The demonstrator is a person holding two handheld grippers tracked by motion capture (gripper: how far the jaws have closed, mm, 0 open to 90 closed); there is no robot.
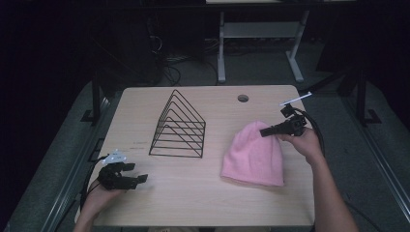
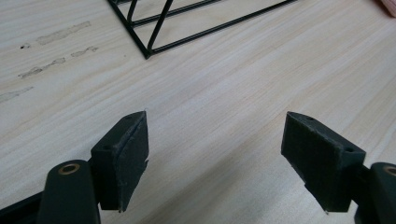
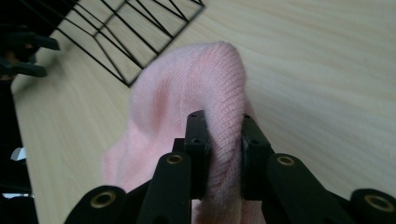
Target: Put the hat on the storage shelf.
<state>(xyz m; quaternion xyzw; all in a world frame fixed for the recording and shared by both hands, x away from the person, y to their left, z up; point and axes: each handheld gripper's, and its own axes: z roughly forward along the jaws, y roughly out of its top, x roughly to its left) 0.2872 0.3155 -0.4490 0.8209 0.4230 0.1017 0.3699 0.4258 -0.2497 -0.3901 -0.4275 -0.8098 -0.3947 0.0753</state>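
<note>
Knitwear like this pink beanie is light, limp and stretchy; it lies on the table right of the wire rack. The right gripper pinches a fold near its crown edge, a sound hold. The left gripper rests wide open, empty.

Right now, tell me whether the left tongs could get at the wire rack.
Probably yes. The left tongs stand open and hold nothing, and only bare table lies between them and the wire rack. The pink beanie, pinched by the right tongs, sits off to the far side.
</note>
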